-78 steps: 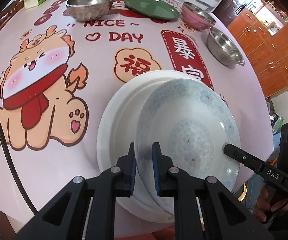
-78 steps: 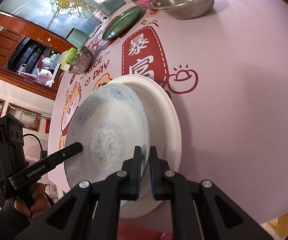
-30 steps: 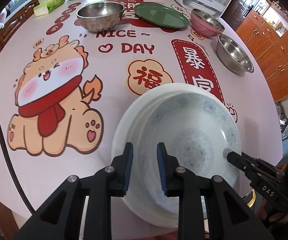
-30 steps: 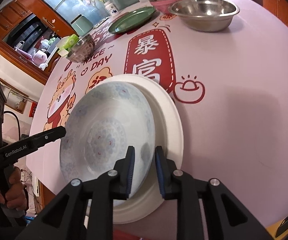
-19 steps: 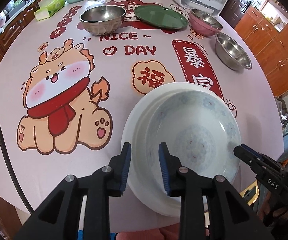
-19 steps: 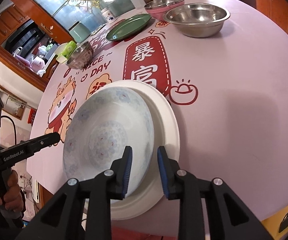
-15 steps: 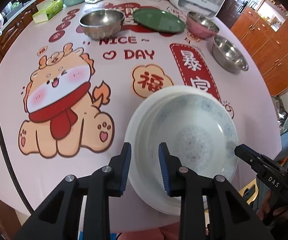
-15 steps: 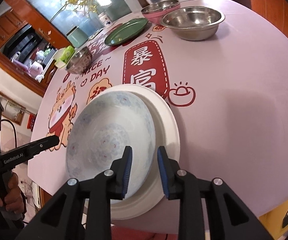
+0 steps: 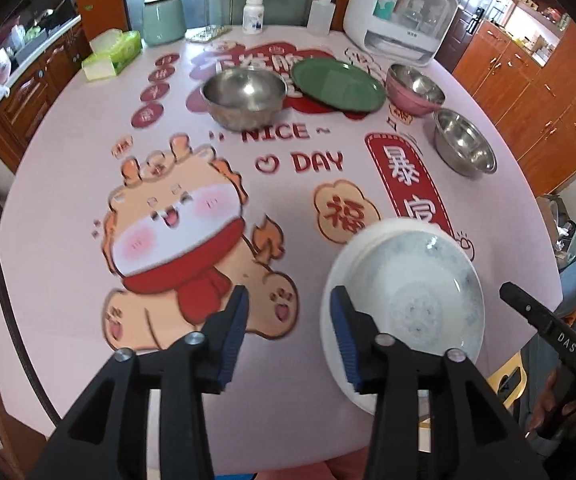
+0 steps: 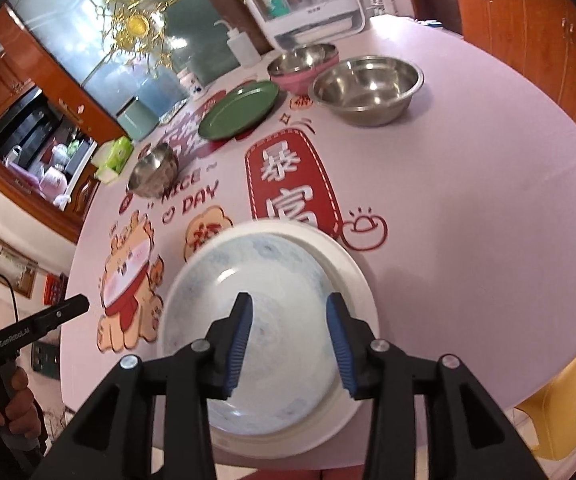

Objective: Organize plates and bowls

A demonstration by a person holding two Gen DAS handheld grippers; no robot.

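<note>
A blue-patterned plate [image 9: 420,280] lies inside a larger white plate [image 9: 330,300] near the table's front edge. My left gripper [image 9: 290,336] hangs above the tablecloth just left of this stack. Its jaws are opening and hold nothing. My right gripper [image 10: 290,340] hovers over the patterned plate [image 10: 271,272] and white plate [image 10: 362,292]. Its jaws are also opening, with nothing gripped. Each view shows the other gripper at its edge: the right gripper [image 9: 528,308] and the left gripper [image 10: 67,308]. At the back stand a steel bowl [image 9: 243,96], a green plate [image 9: 338,84], a pink bowl [image 9: 414,88] and a second steel bowl [image 9: 464,146].
A tissue box [image 9: 111,54], a green canister [image 9: 163,18], bottles and a white appliance [image 9: 400,12] line the far edge. A yellow stool [image 10: 560,412] stands beside the table. Bare printed tablecloth [image 9: 167,220] lies between the stack and the far dishes.
Both grippers held the tilted patterned plate by its rim, set it into the white plate and let go. Both have since risen with jaws widening; the left drifted left off the stack.
</note>
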